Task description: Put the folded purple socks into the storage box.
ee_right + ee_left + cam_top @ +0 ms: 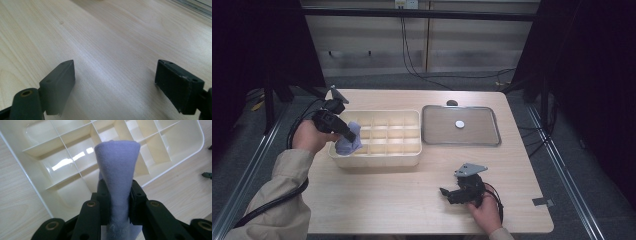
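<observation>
Left gripper (117, 192) jaws clamp a lilac cloth (117, 170) over the divided cream tray (404, 152); right gripper (116, 85) jaws gape above the bench (412, 195).

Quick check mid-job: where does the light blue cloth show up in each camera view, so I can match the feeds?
High view: the light blue folded cloth sits left of centre, at the left end of the cream plastic divided organiser tray, held by the left tongs.
Left gripper view: centre, rising between the jaws.
Right gripper view: not in it.
Shared landmark: the pale wooden table.
</observation>
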Available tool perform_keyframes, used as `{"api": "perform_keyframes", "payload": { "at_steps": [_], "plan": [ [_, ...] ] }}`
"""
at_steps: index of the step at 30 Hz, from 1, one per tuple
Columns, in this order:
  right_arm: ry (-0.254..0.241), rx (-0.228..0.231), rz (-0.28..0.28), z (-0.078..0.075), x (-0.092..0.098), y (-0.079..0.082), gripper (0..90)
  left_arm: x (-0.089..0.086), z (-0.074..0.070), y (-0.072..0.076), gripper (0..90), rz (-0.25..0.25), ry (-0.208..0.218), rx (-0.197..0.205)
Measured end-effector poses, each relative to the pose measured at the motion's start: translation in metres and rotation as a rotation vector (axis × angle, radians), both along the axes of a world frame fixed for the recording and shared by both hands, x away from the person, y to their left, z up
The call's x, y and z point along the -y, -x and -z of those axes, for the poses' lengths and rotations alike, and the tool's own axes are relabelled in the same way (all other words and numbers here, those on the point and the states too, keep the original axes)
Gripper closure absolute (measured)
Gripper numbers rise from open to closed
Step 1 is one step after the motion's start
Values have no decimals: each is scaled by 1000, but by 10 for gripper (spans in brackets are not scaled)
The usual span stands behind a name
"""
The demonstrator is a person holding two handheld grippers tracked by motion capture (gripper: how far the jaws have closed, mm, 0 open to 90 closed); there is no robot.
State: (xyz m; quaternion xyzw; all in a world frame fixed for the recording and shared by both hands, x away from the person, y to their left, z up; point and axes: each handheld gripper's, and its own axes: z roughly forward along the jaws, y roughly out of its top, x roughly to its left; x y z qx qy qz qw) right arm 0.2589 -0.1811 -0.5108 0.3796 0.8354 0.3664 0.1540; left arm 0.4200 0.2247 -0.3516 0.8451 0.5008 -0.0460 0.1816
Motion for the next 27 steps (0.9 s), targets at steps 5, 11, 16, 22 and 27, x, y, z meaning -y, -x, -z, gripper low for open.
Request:
{"api": "perform_keyframes", "payload": {
  "at_steps": [5,11,16,22,27],
  "plan": [
    [0,0,0,0,0,0,161,-4,6,-3,750,-15,-1,-1],
    [0,0,0,0,0,0,161,-9,10,-4,749,-31,2,5],
    [1,0,0,0,0,0,161,-15,12,-5,744,-39,-3,15],
    [0,-4,0,0,0,0,161,-21,15,-6,745,-46,-21,18],
    [1,-3,-1,0,0,0,161,-25,20,-6,744,-58,-27,22]
  ]
}}
